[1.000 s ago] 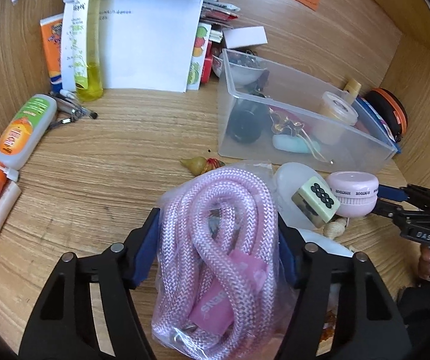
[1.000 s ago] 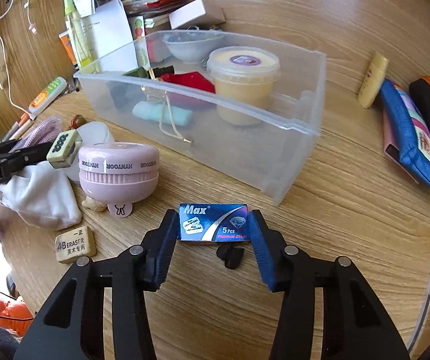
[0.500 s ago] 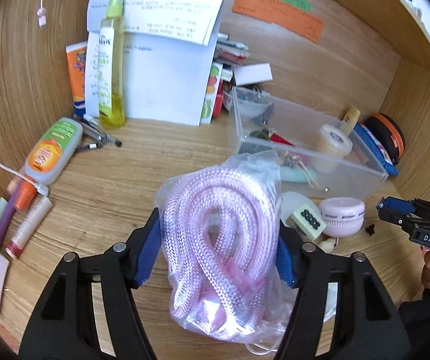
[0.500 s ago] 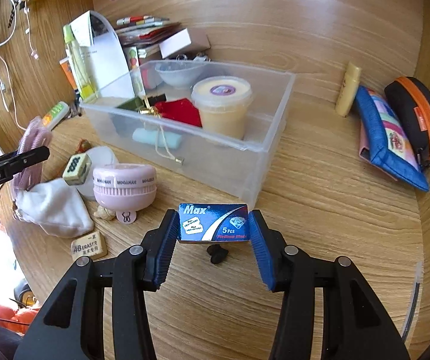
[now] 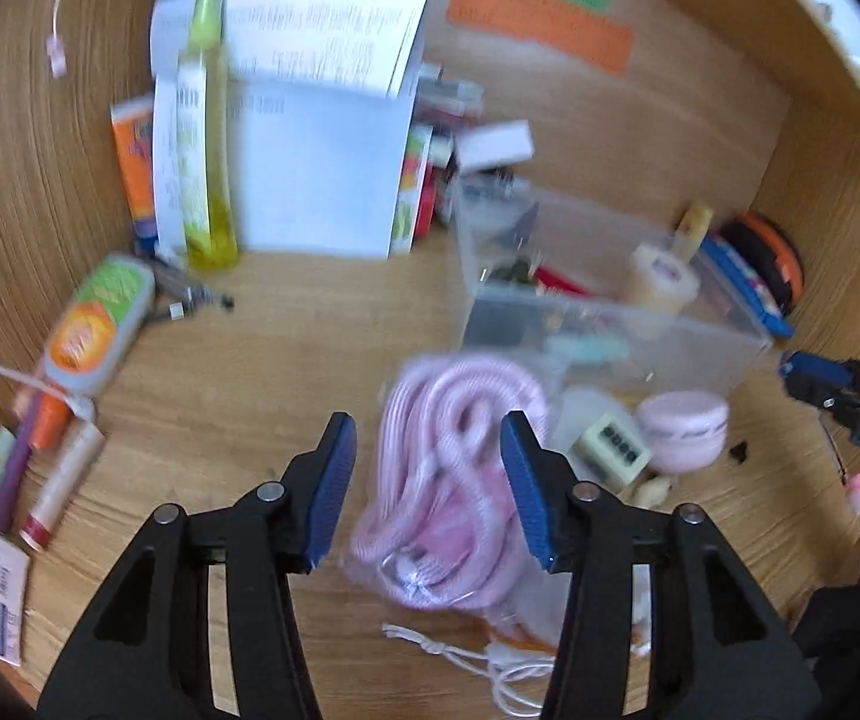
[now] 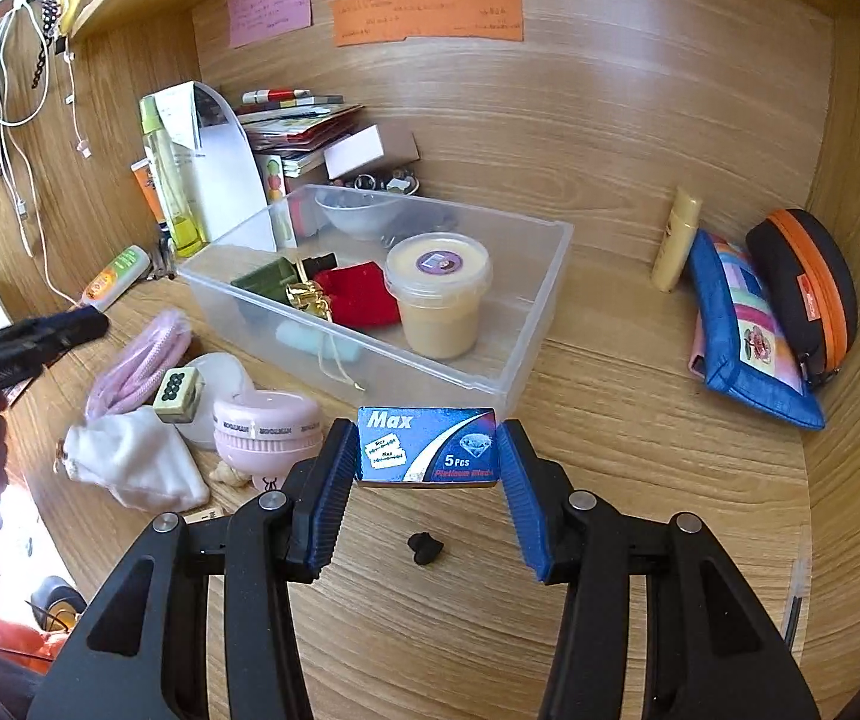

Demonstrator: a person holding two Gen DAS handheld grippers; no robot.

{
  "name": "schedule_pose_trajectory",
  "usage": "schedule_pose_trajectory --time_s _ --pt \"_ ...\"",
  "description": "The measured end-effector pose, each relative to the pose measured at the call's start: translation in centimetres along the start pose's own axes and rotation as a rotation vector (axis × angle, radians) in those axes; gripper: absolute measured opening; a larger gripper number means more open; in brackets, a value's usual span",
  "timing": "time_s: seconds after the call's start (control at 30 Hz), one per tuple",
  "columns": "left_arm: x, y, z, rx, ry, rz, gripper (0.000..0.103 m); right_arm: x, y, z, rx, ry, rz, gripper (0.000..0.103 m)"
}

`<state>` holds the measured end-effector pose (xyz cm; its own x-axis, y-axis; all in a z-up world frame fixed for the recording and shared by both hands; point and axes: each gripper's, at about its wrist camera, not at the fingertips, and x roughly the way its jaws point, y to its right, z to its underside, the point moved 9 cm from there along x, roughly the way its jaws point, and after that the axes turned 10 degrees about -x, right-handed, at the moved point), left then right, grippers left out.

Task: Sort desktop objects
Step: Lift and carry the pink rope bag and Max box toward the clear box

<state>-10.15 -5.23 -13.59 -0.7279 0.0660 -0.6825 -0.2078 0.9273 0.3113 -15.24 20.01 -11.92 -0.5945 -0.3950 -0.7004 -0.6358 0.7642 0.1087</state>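
Right claw [image 6: 424,474]: clamped on a blue blade box [image 6: 427,446], pads pressed to both short ends, box lifted clear of the table [image 6: 640,510].
Below the box: a small black scrap [image 6: 425,548] lies on the table.
Left claw [image 5: 427,480]: jaws closing; the bagged pink rope [image 5: 460,480] lies partly between them, near the right pad, a clear gap at the left pad; the view is blurred and the pads do not appear to press on it.
Rope's place: on the table, just in front of the clear bin [image 6: 526,324], beside a pink round case [image 6: 268,426] and a tile-like cube [image 6: 178,397].
Clear bin: holds a lidded beige tub [image 6: 439,300], a red pouch [image 6: 358,294], a dark green item [image 6: 265,288], a gold clip [image 6: 307,297], a pale blue piece [image 6: 319,345] and a small bowl [image 6: 355,213].
Right of the bin: blue patchwork pouch [image 6: 742,330] and an orange-zipped black case [image 6: 808,288].
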Motion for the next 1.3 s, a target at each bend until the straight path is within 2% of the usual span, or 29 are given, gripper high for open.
schedule_pose_trajectory --time_s 0.03,0.13,0.2,0.27,0.43,0.53,0.63,0.7,0.83,1.07,1.3 --pt "0.6 -0.2 0.5 -0.014 -0.038 0.019 0.050 0.0 0.0 0.1 -0.002 -0.002 0.000 0.044" --pt "0.9 -0.1 0.9 -0.048 -0.079 0.078 0.053 0.2 0.1 0.5 0.003 -0.009 0.000 0.044" --pt "0.8 0.0 0.7 -0.053 -0.077 0.093 0.069 0.3 0.2 0.7 0.013 -0.014 -0.004 0.044" --pt "0.7 0.5 0.6 -0.033 -0.075 0.113 0.078 0.5 0.3 0.8 0.020 -0.019 -0.008 0.044" --pt "3.1 1.1 1.8 0.043 -0.167 0.071 0.079 1.0 0.3 0.9 0.014 -0.028 -0.014 0.044" --pt "4.5 1.0 2.6 0.040 -0.222 0.067 0.079 0.8 0.3 0.6 0.013 -0.017 -0.014 0.044" --pt "5.1 1.4 2.5 0.070 -0.210 0.048 0.079 0.5 0.3 0.1 0.010 0.000 -0.011 0.044" --pt "5.3 1.5 2.4 0.075 -0.198 0.054 0.072 0.3 0.3 -0.2 0.008 0.008 -0.013 0.044" --pt "5.1 1.4 2.2 0.076 -0.163 0.053 0.065 0.5 0.0 -1.2 0.001 0.023 -0.015 0.044" --pt "3.4 -0.2 1.3 -0.013 -0.109 0.083 0.064 1.7 -0.5 -3.3 -0.015 0.041 -0.034 0.044" --pt "0.5 -0.9 -1.7 -0.074 -0.003 0.121 0.064 3.0 -1.1 -5.6 -0.012 0.062 -0.067 0.044"
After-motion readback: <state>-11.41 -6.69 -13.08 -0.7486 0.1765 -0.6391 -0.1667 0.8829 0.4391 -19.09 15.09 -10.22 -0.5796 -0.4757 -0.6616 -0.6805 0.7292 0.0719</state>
